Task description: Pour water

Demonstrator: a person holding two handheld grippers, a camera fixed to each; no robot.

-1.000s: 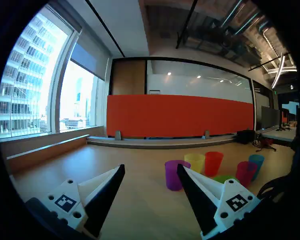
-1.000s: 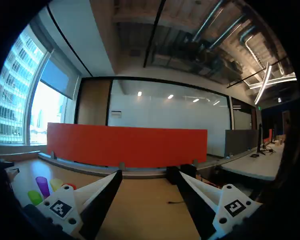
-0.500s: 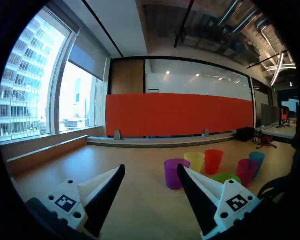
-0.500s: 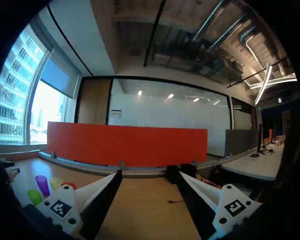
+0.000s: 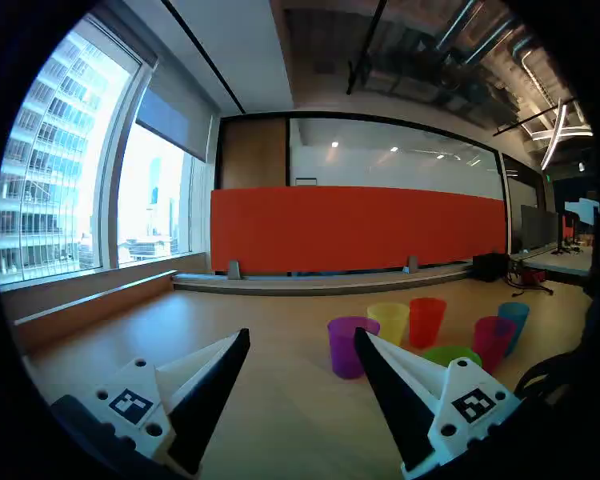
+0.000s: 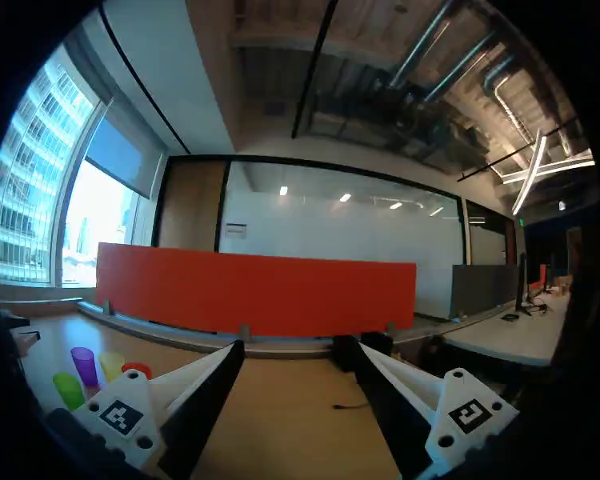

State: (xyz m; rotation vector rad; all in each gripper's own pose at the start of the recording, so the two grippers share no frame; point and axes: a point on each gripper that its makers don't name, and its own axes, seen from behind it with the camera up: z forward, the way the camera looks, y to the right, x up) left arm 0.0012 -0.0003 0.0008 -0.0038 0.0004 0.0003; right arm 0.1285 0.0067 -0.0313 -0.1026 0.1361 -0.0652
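Observation:
Several plastic cups stand in a cluster on the wooden table (image 5: 284,392). In the left gripper view they are a purple cup (image 5: 346,346), a yellow cup (image 5: 389,322), a red cup (image 5: 426,320), a pink cup (image 5: 492,341), a blue cup (image 5: 514,318) and a green cup (image 5: 449,354) partly behind the right finger. My left gripper (image 5: 301,340) is open and empty, just short of the purple cup. My right gripper (image 6: 297,352) is open and empty too; the green cup (image 6: 68,389), purple cup (image 6: 84,365), yellow cup (image 6: 111,364) and red cup (image 6: 137,369) stand far off at its lower left.
An orange divider panel (image 5: 356,228) runs along the table's far edge. Tall windows (image 5: 52,176) line the left side. A black box (image 6: 362,346) and a cable (image 6: 350,406) lie on the table ahead of the right gripper. Desks with monitors (image 6: 516,328) stand at the right.
Both views have shifted only slightly; the right gripper view has tipped a little, so the cups sit a touch higher in it. Both grippers stay open.

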